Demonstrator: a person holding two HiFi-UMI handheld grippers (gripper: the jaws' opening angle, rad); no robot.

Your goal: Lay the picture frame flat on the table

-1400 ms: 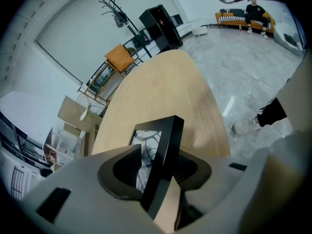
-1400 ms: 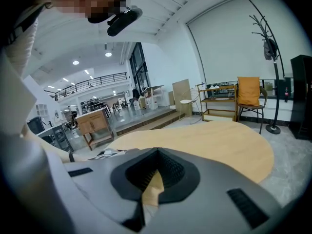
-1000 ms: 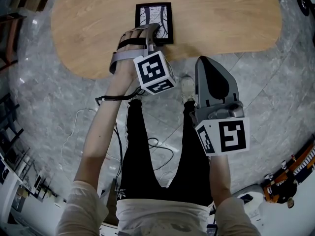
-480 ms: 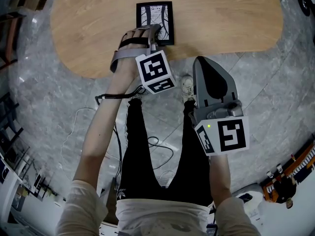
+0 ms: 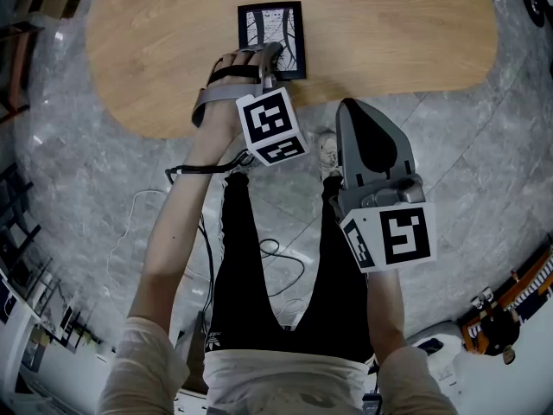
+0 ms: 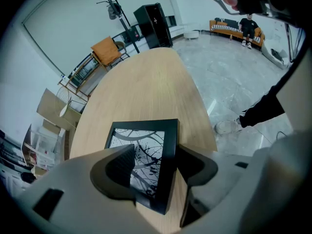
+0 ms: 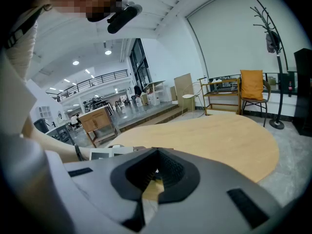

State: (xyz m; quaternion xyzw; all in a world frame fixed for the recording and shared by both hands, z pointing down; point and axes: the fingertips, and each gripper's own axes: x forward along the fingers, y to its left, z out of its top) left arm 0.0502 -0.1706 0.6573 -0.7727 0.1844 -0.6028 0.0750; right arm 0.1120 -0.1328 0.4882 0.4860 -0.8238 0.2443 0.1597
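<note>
The black picture frame [image 5: 271, 40] lies flat near the wooden table's [image 5: 389, 33] edge. The left gripper [image 6: 155, 150] has just been opening its jaws, which stand wide astride the frame's side. The right gripper [image 7: 157, 169] has its jaws together, empty.

Worn: pale short-sleeved top [image 5: 285, 383], black trousers [image 5: 251, 275], white shoe [image 5: 327, 151]. Grey shells, black pads [image 6: 119, 167] on left gripper [image 6: 155, 150] and right gripper [image 7: 156, 160]; marker cube [image 5: 272, 126] on each (black squares on white).
</note>
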